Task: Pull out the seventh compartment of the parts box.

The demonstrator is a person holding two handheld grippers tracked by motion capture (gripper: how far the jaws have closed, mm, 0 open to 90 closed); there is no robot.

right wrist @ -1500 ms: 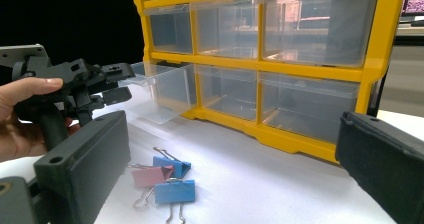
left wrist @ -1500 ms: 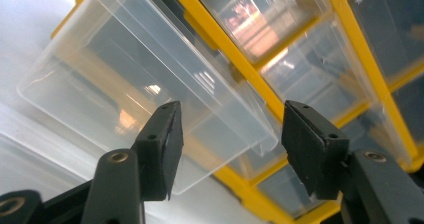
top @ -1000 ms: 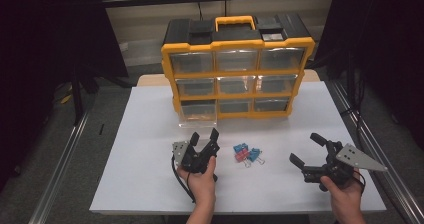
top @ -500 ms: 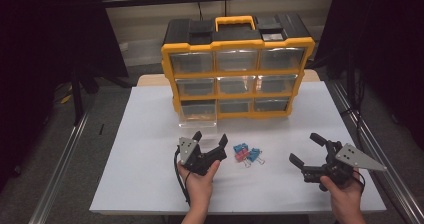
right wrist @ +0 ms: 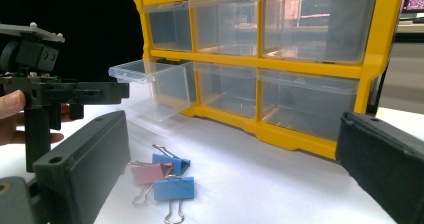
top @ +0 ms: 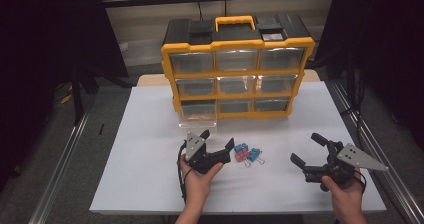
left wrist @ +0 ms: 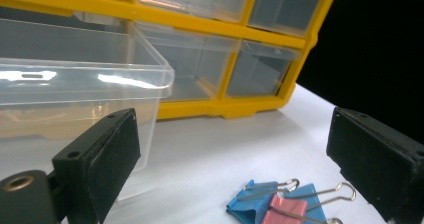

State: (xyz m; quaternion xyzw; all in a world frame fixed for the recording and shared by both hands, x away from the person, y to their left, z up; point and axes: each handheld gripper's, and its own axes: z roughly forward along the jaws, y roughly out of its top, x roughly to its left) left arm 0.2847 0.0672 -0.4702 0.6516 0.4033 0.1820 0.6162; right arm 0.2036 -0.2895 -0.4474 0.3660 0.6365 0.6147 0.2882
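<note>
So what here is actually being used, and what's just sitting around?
In use:
- left gripper, jaws just opened wide, nothing between them
- binder clips, blue and pink
- pulled-out clear drawer
- yellow drawer cabinet

Just there:
- right gripper, open, idle
- white table

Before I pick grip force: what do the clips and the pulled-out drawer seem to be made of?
Binder clips: blue and pink bodies look like painted sheet metal, matte, with thin shiny wire handles. Pulled-out drawer: apparently clear glossy plastic; the cabinet shows through it and its rim catches glare.
</note>
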